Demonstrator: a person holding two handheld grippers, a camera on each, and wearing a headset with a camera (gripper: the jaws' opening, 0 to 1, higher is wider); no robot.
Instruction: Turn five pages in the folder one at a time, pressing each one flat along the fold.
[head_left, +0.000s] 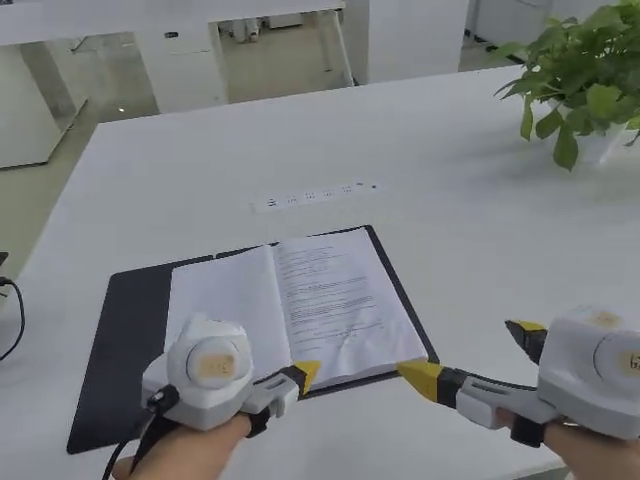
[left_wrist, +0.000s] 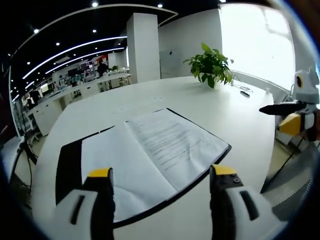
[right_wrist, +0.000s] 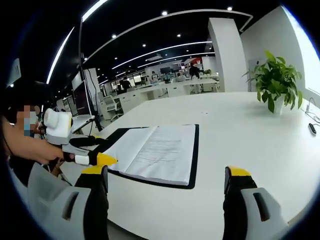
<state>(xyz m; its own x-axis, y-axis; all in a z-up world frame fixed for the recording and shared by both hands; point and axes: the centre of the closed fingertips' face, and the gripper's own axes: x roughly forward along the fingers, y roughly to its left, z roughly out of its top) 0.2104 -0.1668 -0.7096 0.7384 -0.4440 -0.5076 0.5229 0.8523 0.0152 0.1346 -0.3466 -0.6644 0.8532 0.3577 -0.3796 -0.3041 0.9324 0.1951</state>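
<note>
Left gripper (left_wrist: 161, 172): held at near edge of folder (head_left: 335, 300), jaws spread wide, nothing pinched. One yellow tip is seen at bottom of fold; contact with paper cannot be told. Right gripper (head_left: 472, 352): held just beside folder's near right corner, jaws spread, nothing gripped between them. Folder is laid open and flat on white table (head_left: 480, 220), near front edge; left page blank, right page printed. Behind folder: socket strip (head_left: 312, 196) set into table. Far right: potted plant (head_left: 580, 65).
</note>
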